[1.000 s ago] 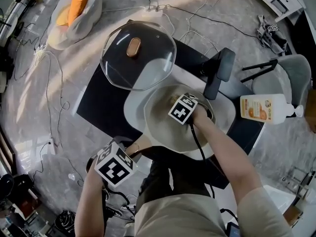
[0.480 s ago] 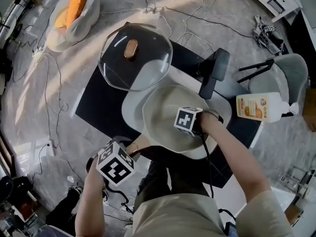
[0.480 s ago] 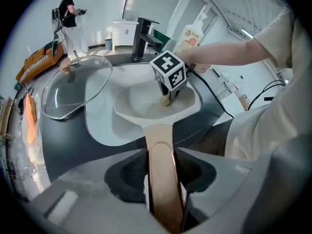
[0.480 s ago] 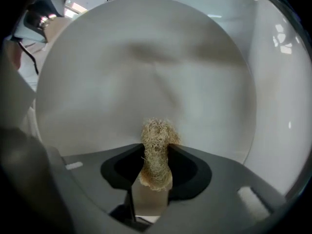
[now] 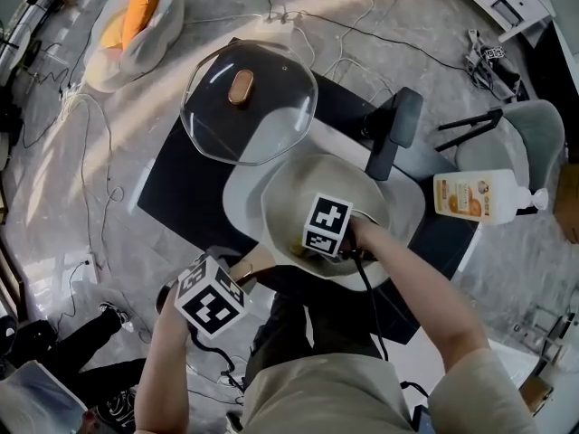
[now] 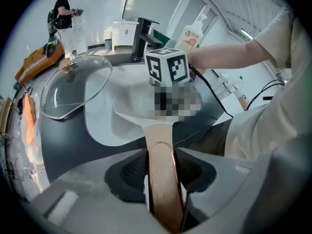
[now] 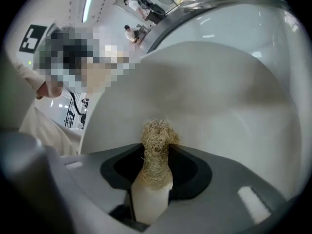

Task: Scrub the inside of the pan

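Note:
A cream pan (image 5: pixel 294 202) lies in the white sink basin (image 5: pixel 242 197). Its copper-toned handle (image 6: pixel 162 174) runs between the jaws of my left gripper (image 6: pixel 163 165), which is shut on it; in the head view that gripper (image 5: pixel 233 283) is at the pan's near left. My right gripper (image 5: pixel 312 242) hangs over the near side of the pan. It is shut on a white-handled scrub brush (image 7: pixel 151 184), whose tan fibre bristles (image 7: pixel 158 135) point at the pan's pale inner wall (image 7: pixel 224 111). Whether the bristles touch the wall I cannot tell.
A glass lid (image 5: pixel 249 102) with a wooden knob rests on the dark counter beyond the sink. A black faucet (image 5: pixel 393 134) stands at the far right of the basin, an orange soap bottle (image 5: pixel 479 197) to its right. Cables and a bag (image 5: pixel 136 25) lie on the floor.
My right gripper has swung from the pan's far right side to its near side, lifting and tilting as it went. The left gripper and the pan handle have stayed put.

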Tool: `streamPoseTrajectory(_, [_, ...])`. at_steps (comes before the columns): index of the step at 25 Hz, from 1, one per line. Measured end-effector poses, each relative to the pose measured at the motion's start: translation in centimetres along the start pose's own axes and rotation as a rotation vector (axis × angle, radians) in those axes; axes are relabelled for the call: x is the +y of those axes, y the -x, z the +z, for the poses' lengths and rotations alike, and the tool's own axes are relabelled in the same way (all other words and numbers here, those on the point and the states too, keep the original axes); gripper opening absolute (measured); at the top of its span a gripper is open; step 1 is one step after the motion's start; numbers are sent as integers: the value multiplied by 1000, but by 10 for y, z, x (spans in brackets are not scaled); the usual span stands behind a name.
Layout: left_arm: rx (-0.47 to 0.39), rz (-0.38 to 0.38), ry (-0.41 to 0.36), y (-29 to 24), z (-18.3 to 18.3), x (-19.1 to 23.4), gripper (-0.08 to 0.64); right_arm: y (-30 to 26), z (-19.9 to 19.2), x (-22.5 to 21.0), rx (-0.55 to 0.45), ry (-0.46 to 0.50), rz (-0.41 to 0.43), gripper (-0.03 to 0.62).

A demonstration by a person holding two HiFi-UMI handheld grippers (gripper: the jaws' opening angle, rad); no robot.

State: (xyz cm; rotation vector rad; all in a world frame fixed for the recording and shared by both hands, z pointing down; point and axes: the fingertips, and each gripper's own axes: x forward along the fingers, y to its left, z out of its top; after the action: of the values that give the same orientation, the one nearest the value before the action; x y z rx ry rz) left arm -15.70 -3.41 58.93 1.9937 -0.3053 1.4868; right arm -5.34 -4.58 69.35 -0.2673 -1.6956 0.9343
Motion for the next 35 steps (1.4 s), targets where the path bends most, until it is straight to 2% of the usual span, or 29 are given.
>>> streamPoseTrajectory(4, [-3,1,-4,-1,0,0,169,4,37,-29,-174,-1,-104,164])
streamPoseTrajectory(8, [-4,-3,2,0,0,-2,167,15,48,-81,-253,-73,-299,164])
streamPoseTrajectory(12, [-3,3,7,-2,-1,-1,167,27,27,-133,-192,-105,-490,164])
streamPoseTrajectory(16, [36,88,-16,-6,-6,10,166,34,-8,-154,-82,-100,-553,163])
streamPoseTrajectory(22, [49,100,-40,-9,-3,11,166,35,-50,-141,46,-134,-522,161])
streamPoseTrajectory(26, [48,102,-36,-9,-2,11,166,35,-69,-116,98,-155,-428,161])
streamPoseTrajectory(31, [39,99,-31,-9,-2,11,166,26,-60,-71,10,-154,-218,163])
streamPoseTrajectory(35, [38,98,-36,-11,-3,8,166,15,-37,-54,-98,-131,-149,163])
